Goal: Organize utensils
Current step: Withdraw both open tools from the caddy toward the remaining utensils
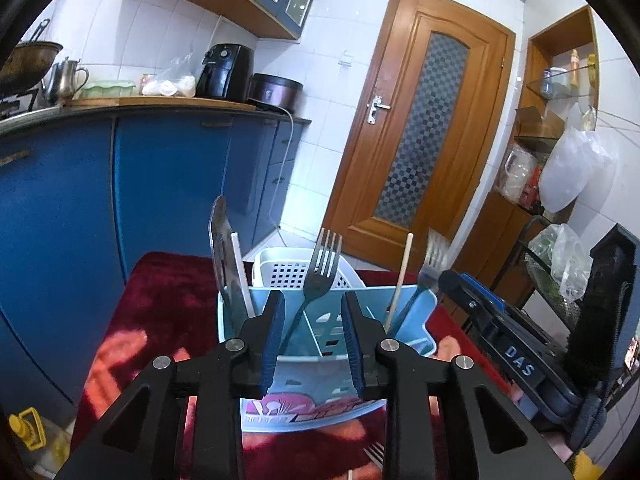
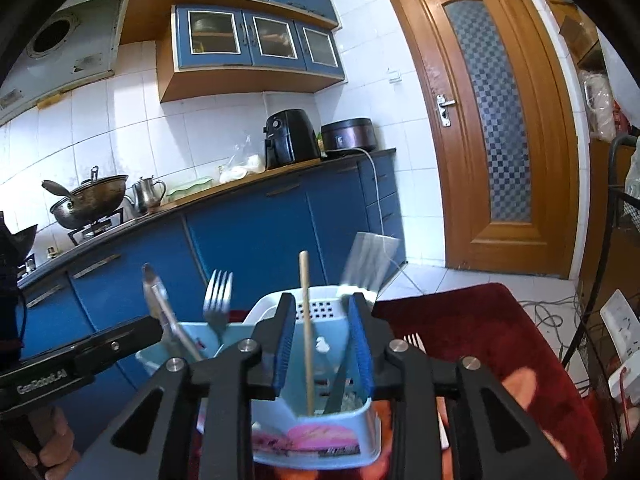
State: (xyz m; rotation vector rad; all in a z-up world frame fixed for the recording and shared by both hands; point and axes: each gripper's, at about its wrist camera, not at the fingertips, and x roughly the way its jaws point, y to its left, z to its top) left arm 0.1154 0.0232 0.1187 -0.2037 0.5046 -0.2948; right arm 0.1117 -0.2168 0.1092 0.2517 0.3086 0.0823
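Blue caddy point(image 1: 416, 304): pale plastic utensil holder with compartments, standing on a dark red cloth point(image 1: 168, 292), a white perforated basket point(image 1: 288, 268) just behind it.
Left compartment: knife point(image 1: 222, 256) upright, blade up, beside a flat white piece.
Middle compartment: fork point(image 1: 320, 272) leaning, tines up.
Right compartment: wooden chopstick point(image 2: 306, 328) upright; second fork point(image 2: 370, 264) blurred, its handle down inside the caddy next to the right gripper's blue pad.
Left gripper point(image 1: 313, 308): jaws apart, holding nothing, framing the middle fork without touching it.
Right gripper point(image 2: 322, 316): jaws apart, chopstick standing between them, no contact visible.
Loose item: another fork point(image 2: 414, 342) lying on the cloth right of the caddy.
Background: blue kitchen cabinets point(image 2: 256, 236), wooden door point(image 2: 492, 128).
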